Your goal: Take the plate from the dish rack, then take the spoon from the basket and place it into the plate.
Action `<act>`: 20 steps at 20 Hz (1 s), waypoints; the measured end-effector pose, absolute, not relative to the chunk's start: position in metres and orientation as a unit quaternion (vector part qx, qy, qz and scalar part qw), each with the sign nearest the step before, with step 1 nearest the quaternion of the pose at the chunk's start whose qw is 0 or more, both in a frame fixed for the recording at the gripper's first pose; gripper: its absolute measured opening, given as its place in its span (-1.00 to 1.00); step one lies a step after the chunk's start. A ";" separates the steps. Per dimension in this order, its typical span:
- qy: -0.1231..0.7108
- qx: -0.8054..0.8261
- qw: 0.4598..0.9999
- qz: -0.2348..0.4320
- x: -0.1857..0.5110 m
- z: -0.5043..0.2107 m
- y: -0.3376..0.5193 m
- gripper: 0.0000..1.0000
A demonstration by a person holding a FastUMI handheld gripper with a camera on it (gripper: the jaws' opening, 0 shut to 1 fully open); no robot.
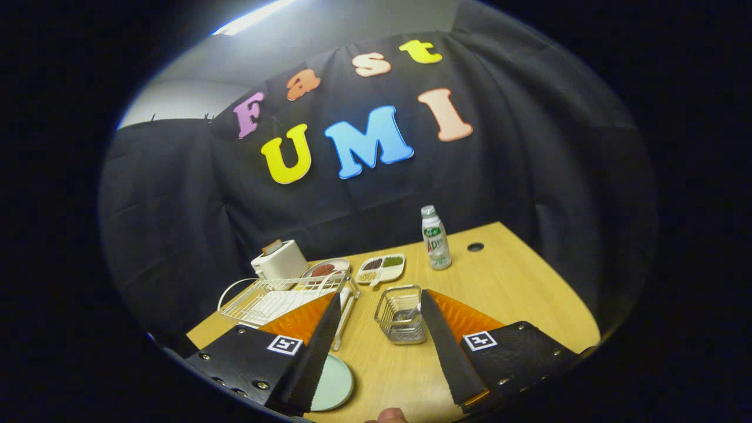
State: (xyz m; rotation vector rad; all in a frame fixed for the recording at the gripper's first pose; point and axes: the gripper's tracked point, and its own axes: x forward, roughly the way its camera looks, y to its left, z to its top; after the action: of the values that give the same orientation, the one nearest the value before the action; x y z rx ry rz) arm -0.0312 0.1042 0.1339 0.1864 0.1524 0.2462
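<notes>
A: Plate [333, 385] already out of the dish rack [276, 299]?

B: Looks so. Pale green, lying flat on the wooden table [505, 276], near and to the left, partly hidden under the left finger.

A: And the gripper [379, 338]?

B: Fingers spread wide apart, holding nothing. Hanging above the table, pointing at the wire basket [402, 314].

A: Where exactly?

B: Just ahead, in the gap between the fingers, a bit closer to the right finger. Spoon [411, 312] standing inside, shiny handle leaning up toward the right side.

A: So, next step?

B: Probably grabbing the spoon. Best to go down slowly, straight over the basket. Keep the fingers open until the handle sits between them. Then squeeze on the handle only, not on the wires.

A: Why so careful?

B: Thin handle, easy to miss. Light basket too, maybe tipping or sliding if bumped.

A: Then?

B: Lift straight up till clear of the rim. Bring back near and left, and lay down on the plate.

A: Anything in the way?

B: Not much. Dish rack to the left, with a white toaster [281, 260] behind. Snack tray [383, 268] and drink bottle [435, 238] farther back, well apart from the basket.
</notes>
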 end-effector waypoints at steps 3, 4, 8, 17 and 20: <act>0.033 0.061 0.991 0.114 -0.027 0.151 0.092 0.68; 0.025 0.055 0.992 0.110 -0.024 0.151 0.088 0.68; 0.022 0.053 0.994 0.096 -0.010 0.133 0.080 0.68; 0.046 0.044 0.994 0.087 0.044 0.068 0.087 0.58; 0.051 0.057 0.992 0.096 0.053 0.058 0.091 0.17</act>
State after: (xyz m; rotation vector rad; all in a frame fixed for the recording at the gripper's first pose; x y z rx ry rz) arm 0.0528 0.0910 0.0583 0.1139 0.1022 0.1915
